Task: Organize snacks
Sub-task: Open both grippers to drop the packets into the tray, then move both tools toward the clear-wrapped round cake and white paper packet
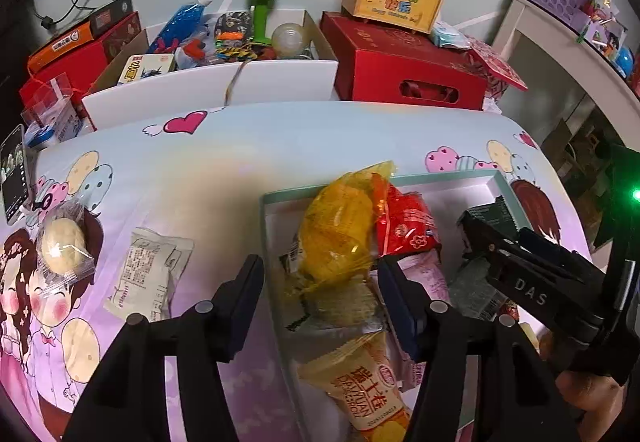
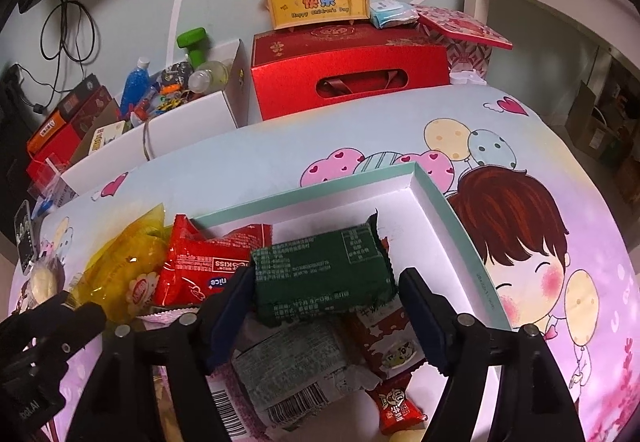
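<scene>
Left wrist view: the left claw (image 1: 320, 296) stands partly open over the near-left part of the shallow teal-rimmed box (image 1: 502, 178). The yellow packet (image 1: 340, 230) lies between its jaws, but neither pad presses on it; the packet rests on the pile, apparently released. A red packet (image 1: 404, 226) lies beside it in the box, and an orange roll packet (image 1: 364, 386) lies nearer the camera. Two items are outside the box on the counter (image 1: 280, 138): a round pastry in clear wrap (image 1: 64, 242) and a white sachet (image 1: 148, 274).

Right wrist view: the right claw (image 2: 326, 302) is wide open around a dark green packet (image 2: 324, 274). A gap shows at the right pad; contact at the left pad cannot be told. The packet lies on a grey packet (image 2: 292, 370) inside the box.

Status: most snacks are already in the box. Judged remaining: the two items left on the counter.
</scene>
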